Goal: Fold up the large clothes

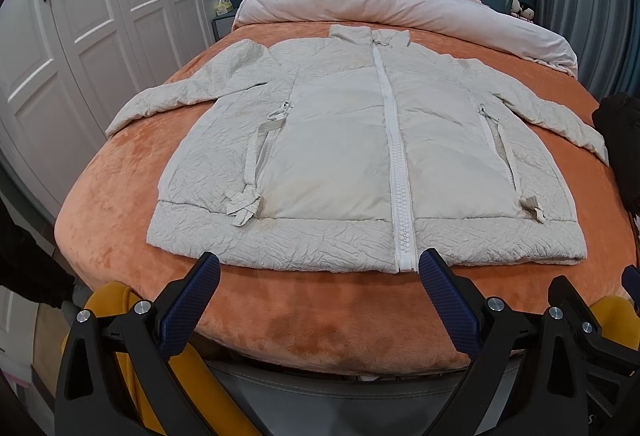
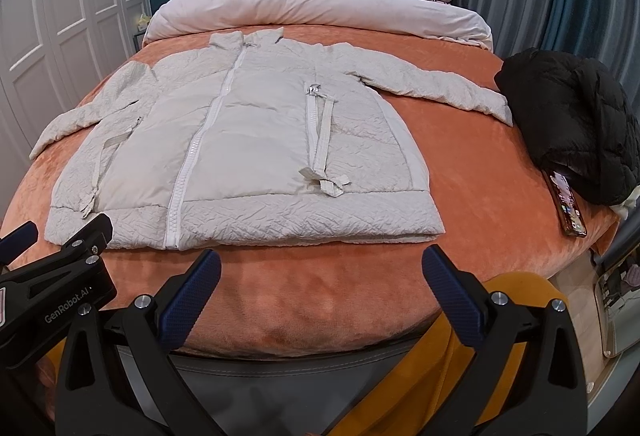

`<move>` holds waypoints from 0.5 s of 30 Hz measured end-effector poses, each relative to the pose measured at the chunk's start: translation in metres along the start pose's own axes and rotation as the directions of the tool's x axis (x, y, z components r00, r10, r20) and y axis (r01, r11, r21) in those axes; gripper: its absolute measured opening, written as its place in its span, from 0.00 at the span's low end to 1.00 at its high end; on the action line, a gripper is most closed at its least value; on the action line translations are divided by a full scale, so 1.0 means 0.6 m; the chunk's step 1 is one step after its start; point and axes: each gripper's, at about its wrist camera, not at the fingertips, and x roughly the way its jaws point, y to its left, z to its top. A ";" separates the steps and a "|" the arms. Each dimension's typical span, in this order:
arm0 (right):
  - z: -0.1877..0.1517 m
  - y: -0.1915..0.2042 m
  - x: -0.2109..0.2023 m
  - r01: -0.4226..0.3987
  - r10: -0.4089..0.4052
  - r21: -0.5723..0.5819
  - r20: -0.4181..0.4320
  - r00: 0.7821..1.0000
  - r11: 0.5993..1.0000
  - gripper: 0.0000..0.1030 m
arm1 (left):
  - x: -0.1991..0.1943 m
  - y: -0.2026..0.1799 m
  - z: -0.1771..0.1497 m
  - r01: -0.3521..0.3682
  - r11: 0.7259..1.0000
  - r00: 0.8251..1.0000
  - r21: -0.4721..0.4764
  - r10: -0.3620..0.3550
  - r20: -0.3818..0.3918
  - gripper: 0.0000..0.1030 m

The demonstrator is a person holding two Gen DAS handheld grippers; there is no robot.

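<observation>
A cream padded jacket [image 1: 340, 140] [image 2: 248, 140] lies face up and zipped on the orange bed cover [image 1: 304, 312] [image 2: 320, 296], collar toward the headboard, both sleeves spread out sideways. My left gripper [image 1: 320, 264] hangs open just short of the hem, beside the bottom of the zip, with nothing between its fingers. My right gripper [image 2: 320, 256] is open too, a little in front of the hem's right half, holding nothing. The left gripper's black body shows at the left edge of the right wrist view.
A black puffer jacket [image 2: 576, 124] is heaped on the bed's right side with a phone [image 2: 568, 204] beside it. A pale duvet [image 2: 320, 8] is bunched against the blue headboard. White wardrobes [image 1: 80, 16] stand left; grey curtains hang right. Yellow fabric [image 2: 516, 292] lies below the grippers.
</observation>
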 end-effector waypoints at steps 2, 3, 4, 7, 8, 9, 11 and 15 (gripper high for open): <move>0.000 -0.001 0.000 0.000 0.000 0.001 0.000 1.000 1.000 0.95 | 0.000 0.001 -0.001 -0.001 1.000 1.000 0.000 0.001 -0.001 0.94; 0.000 0.000 0.000 0.000 0.000 0.002 -0.001 1.000 1.000 0.95 | 0.000 0.000 0.000 -0.001 1.000 1.000 0.000 0.001 0.000 0.94; 0.000 0.000 0.000 0.000 0.000 0.001 -0.001 1.000 1.000 0.95 | 0.000 0.001 -0.001 -0.002 1.000 1.000 0.001 0.002 0.001 0.94; -0.001 0.003 0.001 0.000 0.000 0.000 -0.003 1.000 1.000 0.95 | 0.001 0.003 -0.001 -0.001 1.000 1.000 0.001 0.001 -0.002 0.94; -0.001 0.004 0.002 0.001 -0.001 -0.001 -0.004 1.000 1.000 0.95 | 0.002 0.006 -0.002 -0.001 1.000 1.000 0.000 0.001 -0.004 0.94; -0.001 0.003 0.001 0.001 -0.001 -0.001 -0.003 1.000 1.000 0.95 | 0.003 0.006 -0.002 -0.002 1.000 1.000 0.001 0.002 -0.005 0.94; -0.001 0.003 0.002 0.000 0.000 0.000 -0.004 1.000 1.000 0.95 | 0.003 0.007 -0.001 -0.003 1.000 1.000 0.001 0.003 -0.006 0.94; -0.001 0.002 0.001 0.000 0.000 0.000 -0.003 1.000 1.000 0.95 | 0.003 0.006 -0.002 -0.005 1.000 1.000 0.002 0.005 -0.008 0.94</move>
